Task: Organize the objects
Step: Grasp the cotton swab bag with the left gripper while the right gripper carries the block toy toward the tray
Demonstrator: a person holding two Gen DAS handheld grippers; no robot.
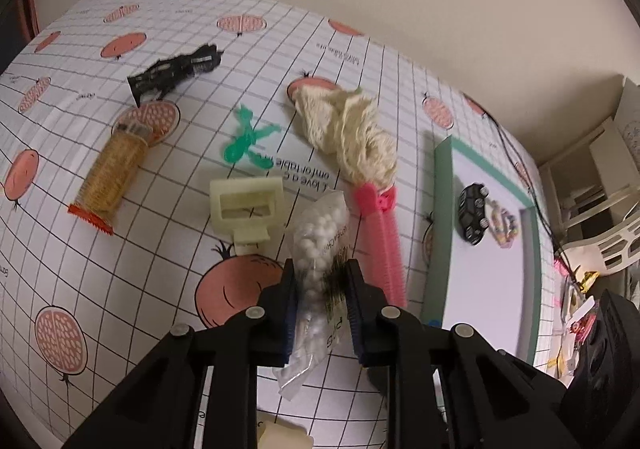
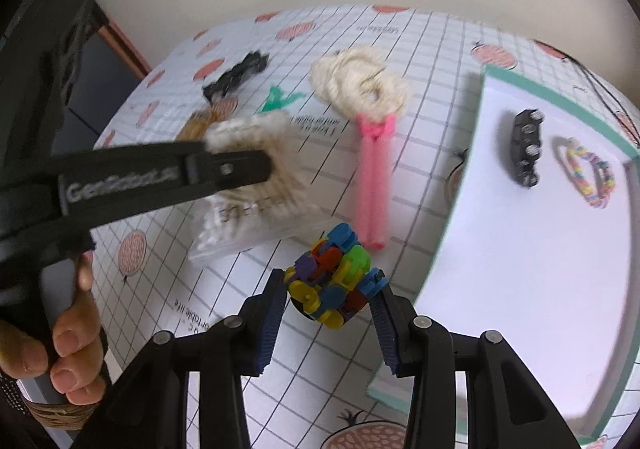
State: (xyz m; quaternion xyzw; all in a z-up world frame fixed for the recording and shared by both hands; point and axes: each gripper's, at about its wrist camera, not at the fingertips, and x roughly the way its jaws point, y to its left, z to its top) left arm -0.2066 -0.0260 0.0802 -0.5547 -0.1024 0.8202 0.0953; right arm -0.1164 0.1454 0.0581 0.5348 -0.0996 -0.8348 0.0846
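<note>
I log: left hand-held gripper, marked "GenRobot.AI", clamped on bag of white beads, print blurred. Right hand-held gripper squeezes multicolour block cluster above bench, beside tray.

2 wrist fisheyes, close above table, both facing tray

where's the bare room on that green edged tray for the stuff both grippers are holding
The tray is mostly bare: its whole near half, below the black toy car and the rainbow bracelet, is free. Only the far corner is crowded. The right gripper holds the colorful block toy at the tray's near edge; the left gripper holds the bead bag.
</note>
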